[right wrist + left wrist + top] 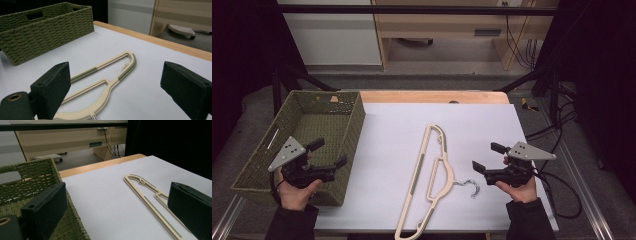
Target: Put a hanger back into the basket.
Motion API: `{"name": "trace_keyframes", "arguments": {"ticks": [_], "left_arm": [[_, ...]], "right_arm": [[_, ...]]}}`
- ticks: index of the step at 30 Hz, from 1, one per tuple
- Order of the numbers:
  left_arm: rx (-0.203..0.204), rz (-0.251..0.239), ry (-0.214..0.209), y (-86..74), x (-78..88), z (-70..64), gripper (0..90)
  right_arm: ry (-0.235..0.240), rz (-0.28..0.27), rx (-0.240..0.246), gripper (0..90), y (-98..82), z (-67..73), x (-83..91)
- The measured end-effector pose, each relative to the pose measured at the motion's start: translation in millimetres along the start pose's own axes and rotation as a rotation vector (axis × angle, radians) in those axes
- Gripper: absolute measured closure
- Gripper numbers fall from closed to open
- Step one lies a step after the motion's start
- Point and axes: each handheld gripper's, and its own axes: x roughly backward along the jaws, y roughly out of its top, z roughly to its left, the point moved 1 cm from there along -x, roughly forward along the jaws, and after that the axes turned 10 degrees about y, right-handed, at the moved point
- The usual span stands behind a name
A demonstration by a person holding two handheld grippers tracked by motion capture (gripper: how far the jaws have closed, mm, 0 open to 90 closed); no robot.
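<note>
A cream clothes hanger (419, 170) with a metal hook (469, 186) lies flat on the white table top (387, 130), running from the near edge toward the middle. My left gripper (331, 151) is held over the near right corner of a green woven basket (354, 125), its jaws open and empty. In the left gripper view the open jaws (117, 195) frame the basket's edge (32, 175) and the hanger (147, 200). My right gripper (485, 156) hovers just right of the hook, open and empty. It (117, 75) points at the hanger (105, 64).
The basket (50, 32) stands at the table's left side and looks empty inside. A wooden strip (432, 96) borders the far edge of the white top. Cables (562, 195) trail at the right. Cabinets and floor lie beyond the table.
</note>
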Motion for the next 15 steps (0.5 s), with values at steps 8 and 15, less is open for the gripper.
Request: {"name": "trace_keyframes", "arguments": {"ticks": [8, 15], "left_arm": [[-0.004, 0.010, -0.002, -0.8, -1.9, -2.3, 2.7], [-0.014, 0.018, -0.009, -1.7, -4.3, -5.8, 2.7]], "right_arm": [[0.034, 0.097, 0.015, 15.8, -10.2, 1.1, -18.6], [0.088, 0.187, 0.034, 29.2, -22.5, -0.5, -33.5]]}}
